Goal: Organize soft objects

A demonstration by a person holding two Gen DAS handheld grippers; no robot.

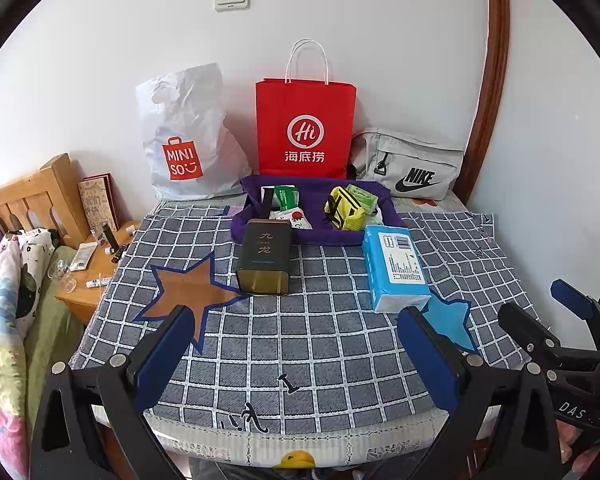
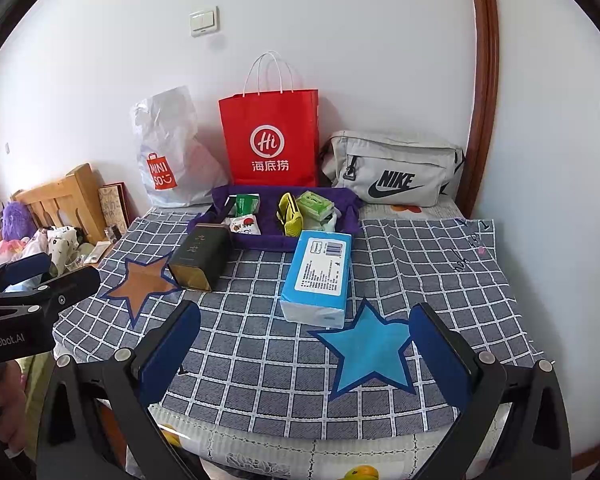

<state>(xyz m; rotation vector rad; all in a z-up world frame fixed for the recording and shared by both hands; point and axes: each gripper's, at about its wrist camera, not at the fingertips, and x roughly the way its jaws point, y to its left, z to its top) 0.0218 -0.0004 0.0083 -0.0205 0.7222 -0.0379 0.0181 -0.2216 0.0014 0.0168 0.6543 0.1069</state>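
While beyond right gripper (image 2: 304,356), tissue pack (image 2: 318,276) ahead.

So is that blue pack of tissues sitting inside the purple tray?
No, the blue tissue pack lies on the checked cloth just in front of the purple tray, not inside it.

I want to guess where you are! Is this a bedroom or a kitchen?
Most likely a bedroom. A wooden headboard stands beside patterned bedding, a small bedside table holds bits and bobs, and the checked cloth seems to cover a bed.
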